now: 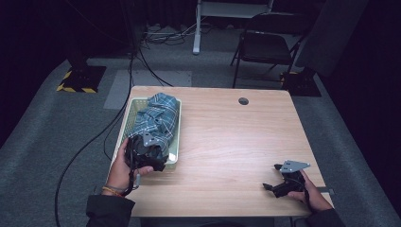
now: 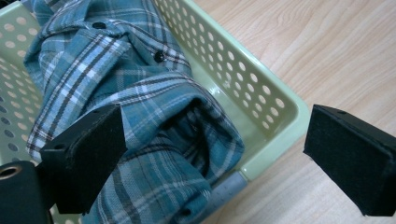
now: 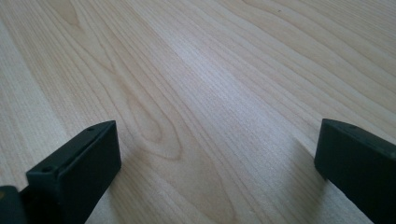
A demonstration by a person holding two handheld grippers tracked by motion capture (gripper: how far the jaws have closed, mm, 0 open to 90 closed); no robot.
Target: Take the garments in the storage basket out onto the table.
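Left tongs (image 2: pixel 215 154) agape over shirt (image 1: pixel 156 120) in basket (image 1: pixel 126 124), right tongs (image 1: pixel 276 182) agape at 5 o'clock; soft, light, floppy: pinch thick fold.

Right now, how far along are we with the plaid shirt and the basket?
Done: the plaid shirt lies bundled in the green basket. In hand: the left claw hangs open over the shirt's near end, gripping nothing. Left: any grasp or lift; the right claw waits open over bare table.

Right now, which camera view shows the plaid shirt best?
The left gripper view: the plaid shirt is close, with buttons and folds sharp, bunched in the green basket. The high view shows it small, partly behind the left gripper.
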